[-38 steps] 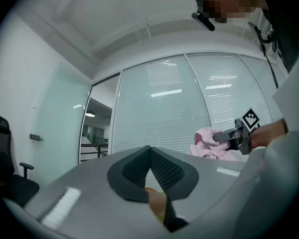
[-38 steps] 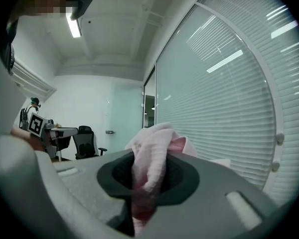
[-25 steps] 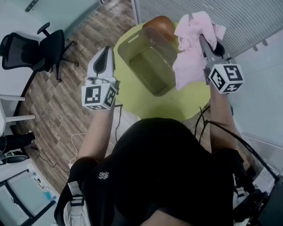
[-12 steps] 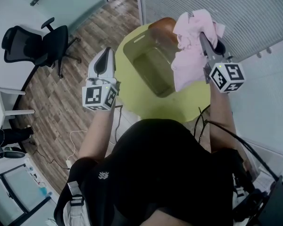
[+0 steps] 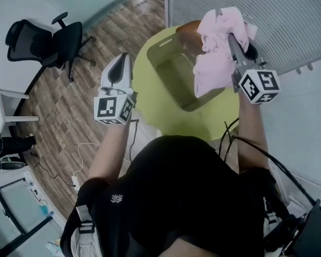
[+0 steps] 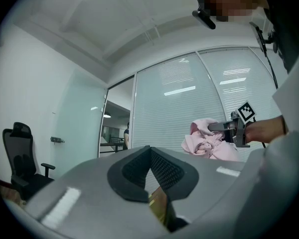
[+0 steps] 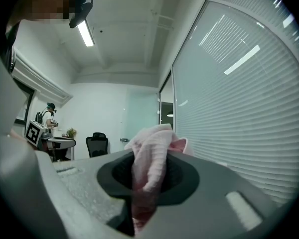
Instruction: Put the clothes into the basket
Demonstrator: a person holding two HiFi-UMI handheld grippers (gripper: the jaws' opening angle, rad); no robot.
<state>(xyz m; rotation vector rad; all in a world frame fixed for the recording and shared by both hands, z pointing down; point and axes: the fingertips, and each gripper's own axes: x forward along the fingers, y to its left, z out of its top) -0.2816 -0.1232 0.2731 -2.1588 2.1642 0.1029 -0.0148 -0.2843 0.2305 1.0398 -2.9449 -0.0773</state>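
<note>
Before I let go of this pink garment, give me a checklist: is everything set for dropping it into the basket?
1. Grip on the pink garment: ok, the right gripper is clamped on it.
2. Garment above the basket: cannot tell. In the head view it overlaps the basket's right side, but its height above the basket hides where it would really fall.
3. Basket upright on the green table: ok.
4. Room in the basket: ok, the visible inside shows no clothes.
5. Left gripper out of the way: ok, it is shut, holds nothing, and is left of the basket.
</note>
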